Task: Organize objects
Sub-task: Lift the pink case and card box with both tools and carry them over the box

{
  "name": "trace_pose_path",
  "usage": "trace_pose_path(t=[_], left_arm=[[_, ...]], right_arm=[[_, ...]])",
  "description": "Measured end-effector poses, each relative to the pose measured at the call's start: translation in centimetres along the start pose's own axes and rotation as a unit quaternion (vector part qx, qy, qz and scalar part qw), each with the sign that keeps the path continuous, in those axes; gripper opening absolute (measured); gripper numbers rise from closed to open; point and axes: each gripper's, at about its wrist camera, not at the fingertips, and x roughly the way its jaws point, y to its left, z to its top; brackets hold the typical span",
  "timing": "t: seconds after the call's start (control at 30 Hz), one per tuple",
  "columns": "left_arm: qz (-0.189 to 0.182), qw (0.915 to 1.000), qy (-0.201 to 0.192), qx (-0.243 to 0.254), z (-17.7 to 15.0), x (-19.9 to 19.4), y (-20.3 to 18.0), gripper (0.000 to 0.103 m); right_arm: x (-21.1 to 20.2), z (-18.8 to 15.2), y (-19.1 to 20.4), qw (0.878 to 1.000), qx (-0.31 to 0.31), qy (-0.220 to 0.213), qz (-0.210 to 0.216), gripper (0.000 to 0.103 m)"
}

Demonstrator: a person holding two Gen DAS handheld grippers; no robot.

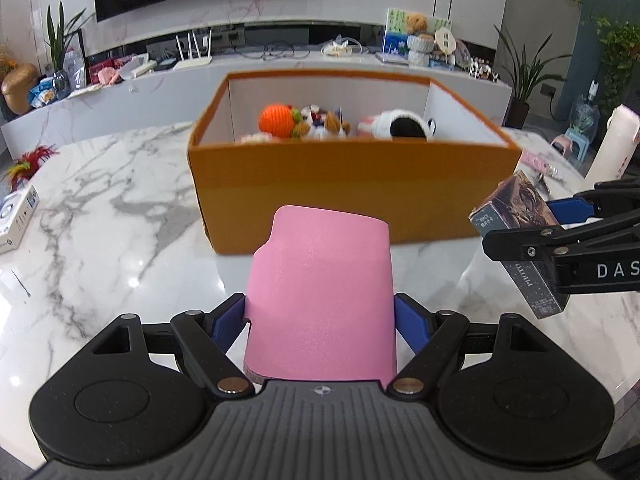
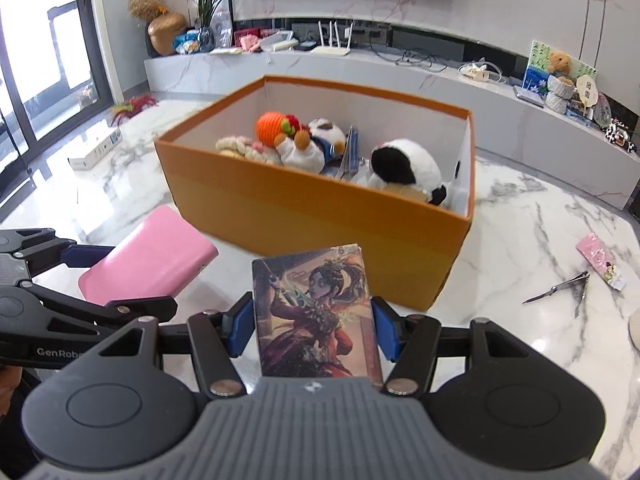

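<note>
My left gripper (image 1: pixel 320 326) is shut on a flat pink case (image 1: pixel 320 296), lifted above the marble table (image 1: pixel 120 216) in front of the orange box (image 1: pixel 348 184). My right gripper (image 2: pixel 312 330) is shut on an illustrated card box (image 2: pixel 316 312), also held off the table. In the left wrist view the card box (image 1: pixel 516 216) hangs at the right, near the orange box's front corner. In the right wrist view the pink case (image 2: pixel 152 256) shows at the left. Inside the orange box (image 2: pixel 320 216) lie a black-and-white plush (image 2: pixel 404 164), an orange crocheted toy (image 2: pixel 272 126) and other soft toys.
On the table to the right lie small scissors (image 2: pixel 560 288) and a pink packet (image 2: pixel 600 260). A white carton (image 2: pixel 96 152) sits at the far left, with a red feathery toy (image 2: pixel 132 106) behind it. A pink-white bottle (image 1: pixel 612 140) stands at the right. A cluttered marble shelf (image 2: pixel 360 60) runs behind.
</note>
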Motion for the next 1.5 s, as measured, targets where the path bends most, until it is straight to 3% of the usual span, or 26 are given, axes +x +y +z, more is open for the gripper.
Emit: trace_pose_path(t=[0.17,0.33,0.5,0.63,0.97,1.5], left_arm=[[-0.003,0.9994,-0.034,-0.005,2.1,-1.9,0.4,0.092],[-0.001,0.9973,-0.069,-0.025,6.6,-2.2,1.5,0.092],[0.002,0.9940,-0.092,-0.058,11.7,0.0,3.2,0.092],[0.002,0.9925,-0.090,-0.083,13.8,3.2,4.6,0.092],[0.002,0.9913,-0.049,-0.122,14.3,8.0,6.7,0.092],[0.023,0.9942,-0.004,-0.105,14.4,11.0,4.8,0.092]], right_arm=[[-2.3,1.4,-0.6,0.999,0.019,-0.042,0.000,0.062],[-3.3,4.7,-1.9,0.994,0.051,-0.097,-0.012,0.062],[-1.5,8.5,-3.4,0.986,0.095,-0.139,-0.016,0.062],[1.2,10.3,-4.3,0.981,0.121,-0.153,-0.020,0.062],[7.8,10.8,-4.5,0.988,0.126,-0.089,-0.018,0.062],[12.8,9.7,-1.4,0.998,0.055,-0.003,-0.026,0.062]])
